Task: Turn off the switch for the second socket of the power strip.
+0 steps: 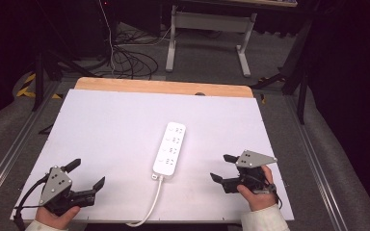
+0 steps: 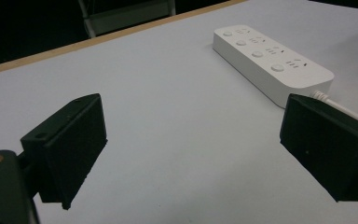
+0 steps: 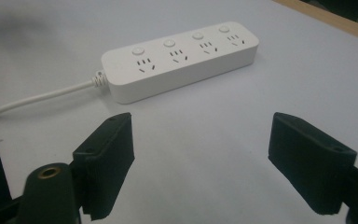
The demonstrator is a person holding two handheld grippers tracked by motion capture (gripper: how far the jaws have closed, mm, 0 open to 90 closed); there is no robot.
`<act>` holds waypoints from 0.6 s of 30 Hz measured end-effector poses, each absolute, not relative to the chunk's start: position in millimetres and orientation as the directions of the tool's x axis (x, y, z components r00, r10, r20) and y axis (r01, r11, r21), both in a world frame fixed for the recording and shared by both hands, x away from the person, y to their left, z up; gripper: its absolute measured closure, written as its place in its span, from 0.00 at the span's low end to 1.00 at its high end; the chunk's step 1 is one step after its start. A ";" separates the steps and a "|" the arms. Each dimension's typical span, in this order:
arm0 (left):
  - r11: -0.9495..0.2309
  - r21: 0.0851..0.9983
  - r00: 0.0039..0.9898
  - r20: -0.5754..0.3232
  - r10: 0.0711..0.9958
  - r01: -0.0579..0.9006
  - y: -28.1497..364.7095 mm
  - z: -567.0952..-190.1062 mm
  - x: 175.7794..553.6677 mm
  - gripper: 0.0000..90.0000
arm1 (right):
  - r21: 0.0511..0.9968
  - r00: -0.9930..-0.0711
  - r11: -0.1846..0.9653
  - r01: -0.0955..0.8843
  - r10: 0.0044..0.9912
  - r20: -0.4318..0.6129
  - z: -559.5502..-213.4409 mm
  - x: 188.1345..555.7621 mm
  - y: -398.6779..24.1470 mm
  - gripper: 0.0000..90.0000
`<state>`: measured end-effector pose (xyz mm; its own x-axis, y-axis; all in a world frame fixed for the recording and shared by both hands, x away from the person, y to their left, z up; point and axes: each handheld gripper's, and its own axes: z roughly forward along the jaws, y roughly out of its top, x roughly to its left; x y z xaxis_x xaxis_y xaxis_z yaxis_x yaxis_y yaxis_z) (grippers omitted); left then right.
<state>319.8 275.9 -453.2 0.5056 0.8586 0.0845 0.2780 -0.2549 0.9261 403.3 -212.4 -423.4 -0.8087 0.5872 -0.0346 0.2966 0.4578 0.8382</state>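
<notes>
The white power strip [image 1: 169, 148] is lying flat near the middle of the white table [image 1: 101, 130], its four sockets facing up. Its white cord [image 1: 150, 204] is running from its near end toward your edge of the table. Your right gripper [image 1: 223, 167] is hovering just right of the strip, jaws standing open with nothing between them. Your left gripper [image 1: 87, 173] is waiting well apart at the near left corner, jaws also standing wide open and empty.
</notes>
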 end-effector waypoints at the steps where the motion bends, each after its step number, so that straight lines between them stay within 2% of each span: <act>1: -0.259 0.926 0.507 0.090 0.857 0.274 276.1 -453.0 319.8 0.09 | 0.838 -0.809 0.458 0.297 0.587 -0.035 -423.4 403.3 -212.4 0.25; 18: -0.257 0.925 0.511 0.083 0.855 0.279 275.9 -453.6 320.4 0.09 | 0.843 -0.851 0.480 0.242 0.522 -0.053 -399.8 418.9 -178.6 0.25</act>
<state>320.4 275.9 -453.6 0.5111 0.8555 0.0834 0.2792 -0.2571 0.9252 418.9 -178.6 -399.8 -0.8512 0.5222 -0.0527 0.2421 0.4796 0.8434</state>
